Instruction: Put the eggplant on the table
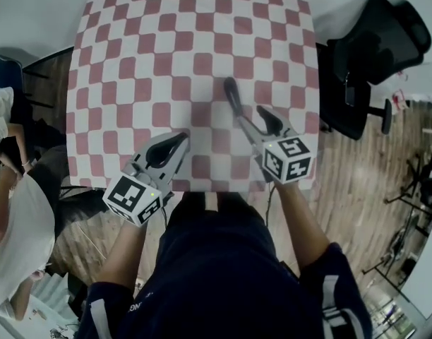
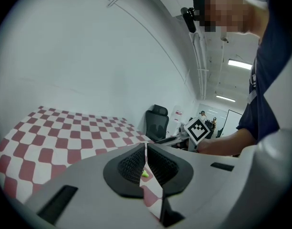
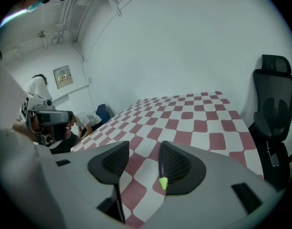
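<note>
Hovering over the table [image 1: 166,41] under its red-and-white checkered cloth, the grey left tongs [image 1: 181,141] and grey right tongs [image 1: 246,96] point away from the person in the head view, the left pair clenched and the right pair spread. The left gripper view shows the left tongs [image 2: 146,146] closed tip to tip, with a lime-green speck [image 2: 145,174] in the slit below, too small to name. The right gripper view shows the right tongs [image 3: 144,145] released. A small, dark purple, green-stemmed eggplant [image 3: 162,181] sits between them, hard by the right-hand pad, with cloth behind it; contact cannot be told.
</note>
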A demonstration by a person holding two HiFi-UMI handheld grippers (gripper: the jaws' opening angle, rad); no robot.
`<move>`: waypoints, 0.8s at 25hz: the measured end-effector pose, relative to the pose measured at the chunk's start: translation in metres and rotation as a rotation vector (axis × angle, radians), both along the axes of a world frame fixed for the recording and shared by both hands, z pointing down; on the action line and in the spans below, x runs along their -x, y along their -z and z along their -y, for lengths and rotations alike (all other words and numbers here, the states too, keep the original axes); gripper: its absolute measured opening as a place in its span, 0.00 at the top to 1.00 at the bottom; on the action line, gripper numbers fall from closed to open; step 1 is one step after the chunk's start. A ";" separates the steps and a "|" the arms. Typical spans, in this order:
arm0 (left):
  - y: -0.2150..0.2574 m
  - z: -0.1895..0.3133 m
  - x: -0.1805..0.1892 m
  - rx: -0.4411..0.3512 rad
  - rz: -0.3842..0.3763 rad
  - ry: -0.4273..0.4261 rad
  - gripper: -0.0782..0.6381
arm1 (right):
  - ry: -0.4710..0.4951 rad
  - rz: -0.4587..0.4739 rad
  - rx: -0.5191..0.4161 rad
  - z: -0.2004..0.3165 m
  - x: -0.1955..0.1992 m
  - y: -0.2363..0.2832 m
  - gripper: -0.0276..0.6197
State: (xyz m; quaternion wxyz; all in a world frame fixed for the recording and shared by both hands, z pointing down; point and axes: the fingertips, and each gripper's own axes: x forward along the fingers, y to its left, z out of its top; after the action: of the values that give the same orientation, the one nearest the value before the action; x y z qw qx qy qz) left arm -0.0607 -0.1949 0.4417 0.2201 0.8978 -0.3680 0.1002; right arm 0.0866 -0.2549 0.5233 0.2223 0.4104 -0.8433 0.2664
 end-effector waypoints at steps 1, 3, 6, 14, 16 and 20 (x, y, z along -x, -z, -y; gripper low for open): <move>0.005 0.000 0.001 -0.013 0.000 0.000 0.84 | -0.001 0.016 -0.013 -0.002 0.001 0.011 0.61; 0.016 0.000 0.001 -0.040 -0.001 -0.001 0.84 | 0.001 0.048 -0.046 -0.005 0.003 0.032 0.65; 0.030 -0.003 0.002 -0.071 -0.002 -0.004 0.84 | 0.013 0.089 -0.090 -0.014 0.007 0.065 0.72; 0.054 -0.015 0.002 -0.113 -0.006 -0.008 0.84 | 0.048 0.199 -0.175 -0.038 0.015 0.133 0.90; 0.057 -0.018 0.003 -0.117 -0.007 -0.009 0.84 | 0.047 0.221 -0.183 -0.045 0.015 0.143 0.91; 0.062 -0.022 0.003 -0.128 -0.009 -0.012 0.84 | 0.054 0.253 -0.198 -0.056 0.017 0.157 0.93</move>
State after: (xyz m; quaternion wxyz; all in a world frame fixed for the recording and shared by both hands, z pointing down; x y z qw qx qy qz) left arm -0.0642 -0.1733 0.3796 0.1633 0.9127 -0.3673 0.0736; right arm 0.0698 -0.1991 0.3664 0.0799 0.3707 -0.8974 0.2256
